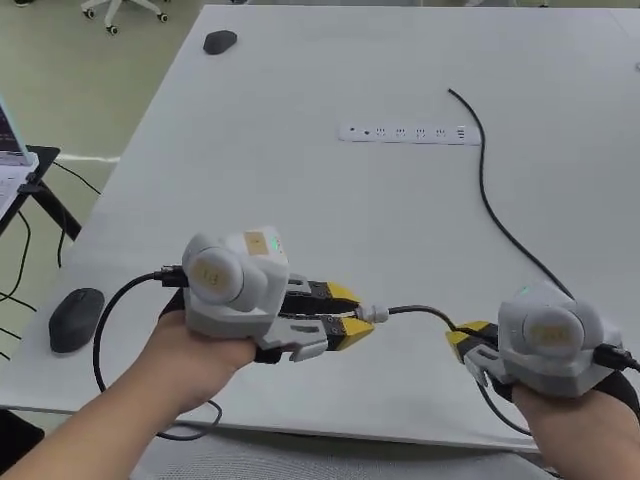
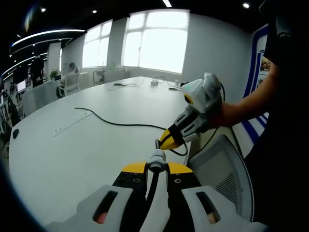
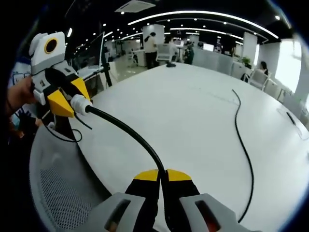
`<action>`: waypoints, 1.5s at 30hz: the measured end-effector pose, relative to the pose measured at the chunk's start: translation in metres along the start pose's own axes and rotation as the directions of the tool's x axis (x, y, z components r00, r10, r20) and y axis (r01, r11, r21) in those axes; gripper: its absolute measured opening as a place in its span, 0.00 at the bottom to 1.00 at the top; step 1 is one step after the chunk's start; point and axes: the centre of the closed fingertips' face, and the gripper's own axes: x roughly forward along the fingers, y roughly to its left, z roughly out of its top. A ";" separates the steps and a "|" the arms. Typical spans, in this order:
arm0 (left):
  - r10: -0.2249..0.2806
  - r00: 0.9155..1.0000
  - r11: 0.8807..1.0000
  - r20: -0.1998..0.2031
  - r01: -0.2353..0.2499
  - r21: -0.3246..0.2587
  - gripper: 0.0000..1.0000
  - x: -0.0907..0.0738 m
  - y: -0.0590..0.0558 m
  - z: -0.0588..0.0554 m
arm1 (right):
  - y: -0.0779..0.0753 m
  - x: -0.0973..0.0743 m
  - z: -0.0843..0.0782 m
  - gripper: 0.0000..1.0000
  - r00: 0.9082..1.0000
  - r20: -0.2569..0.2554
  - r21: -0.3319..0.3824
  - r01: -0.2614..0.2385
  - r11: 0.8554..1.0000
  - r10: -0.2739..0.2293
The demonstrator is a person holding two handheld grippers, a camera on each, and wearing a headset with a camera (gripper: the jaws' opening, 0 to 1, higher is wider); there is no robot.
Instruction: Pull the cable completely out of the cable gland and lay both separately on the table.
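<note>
**Two hand-held grippers hold a cable and its gland over the near edge of a white table**

A large white table (image 1: 300,200) takes up most of the head view. The two gripper views add what the head view leaves out: a grey mesh chair back (image 2: 227,174) just beside the table's near edge, and an open office with windows beyond.

The left gripper (image 1: 350,315) and the right gripper (image 1: 462,340) sit in the person's hands above the near edge, tips pointing at each other and close together. From the right gripper view the left gripper (image 3: 67,99) appears at upper left. From the left gripper view the right gripper (image 2: 166,141) appears just ahead.

A long black cord (image 1: 487,190) lies across the right half of the table and runs toward the right gripper, where its end is hidden. A white power strip (image 1: 405,133) lies flat past the middle. One dark mouse (image 1: 75,318) sits at the near left edge, another (image 1: 219,41) near the far left corner.

The short black cable (image 1: 420,311) arcs in the air between the grippers. The right gripper view shows its full curve (image 3: 130,133), and the right gripper's yellow-tipped jaws are pressed together on it.

The small pale cable gland (image 1: 373,313) is pinched between the left gripper's jaw tips, seen closest in the left gripper view (image 2: 157,159). The cable still enters it.
</note>
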 end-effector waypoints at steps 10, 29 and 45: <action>0.001 1.000 1.000 -0.012 -0.001 -0.014 0.15 -0.001 0.002 -0.005 | 0.003 -0.002 0.000 0.00 1.000 -0.002 -0.048 -0.004 0.999 0.004; 0.006 1.000 0.999 -0.021 -0.007 -0.035 0.15 -0.004 0.007 -0.005 | 0.009 -0.013 0.011 0.16 0.996 0.050 -0.125 -0.074 0.989 0.080; 0.009 0.999 0.999 -0.042 -0.010 -0.039 0.15 0.000 0.010 -0.011 | 0.066 -0.023 0.060 0.21 0.973 0.036 -0.472 -0.186 0.862 0.229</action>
